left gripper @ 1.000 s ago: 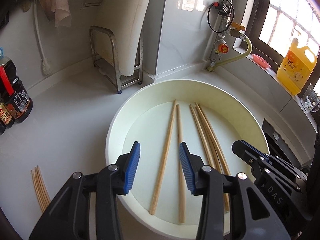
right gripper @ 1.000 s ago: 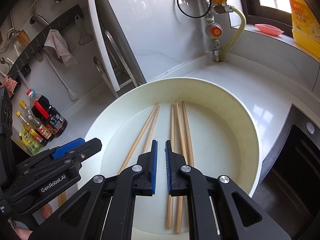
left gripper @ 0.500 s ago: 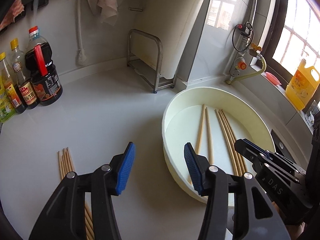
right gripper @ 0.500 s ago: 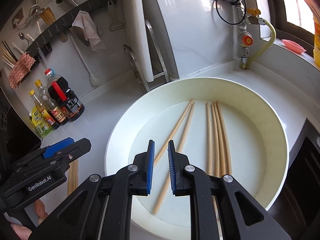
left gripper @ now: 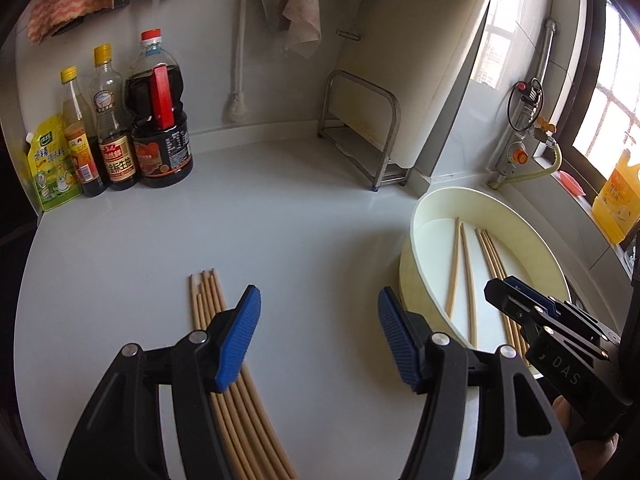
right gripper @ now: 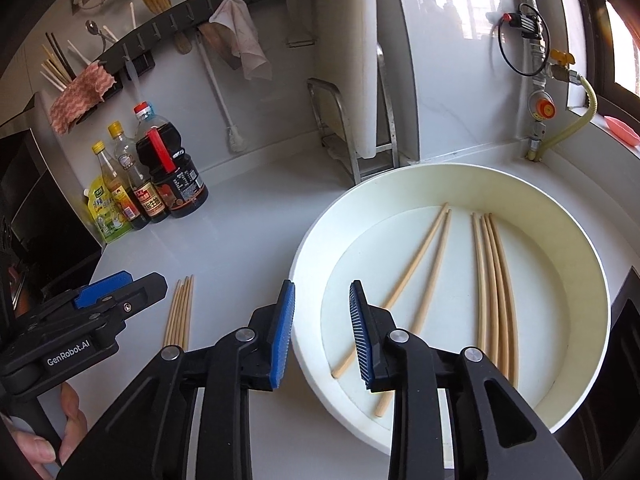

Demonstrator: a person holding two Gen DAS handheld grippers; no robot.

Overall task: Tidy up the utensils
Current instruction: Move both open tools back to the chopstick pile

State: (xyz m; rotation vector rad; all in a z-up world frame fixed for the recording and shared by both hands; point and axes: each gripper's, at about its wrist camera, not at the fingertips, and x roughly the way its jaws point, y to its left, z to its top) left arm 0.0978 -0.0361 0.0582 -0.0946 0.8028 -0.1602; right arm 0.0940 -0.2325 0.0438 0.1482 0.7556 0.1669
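A round cream basin (right gripper: 592,288) (left gripper: 416,248) on the white counter holds several wooden chopsticks: a loose pair (right gripper: 420,264) (left gripper: 454,268) and a bundle (right gripper: 494,280) (left gripper: 492,256). A second bundle of chopsticks (left gripper: 206,300) (right gripper: 180,308) lies on the counter left of the basin. My left gripper (left gripper: 318,336) is open and empty above the counter, its left finger over that bundle. My right gripper (right gripper: 322,332) is open and empty over the basin's near left rim.
Sauce bottles (left gripper: 160,128) (right gripper: 168,172) and a yellow pouch (left gripper: 50,164) stand at the back left. A metal rack (left gripper: 360,128) with a white board stands at the back. A gas valve and hose (right gripper: 544,108) and a yellow jug (left gripper: 618,196) are at the right.
Both grippers pulled back and swung left from over the basin. The left one now sits over the counter bundle and opened wider. The right gripper went from shut to open.
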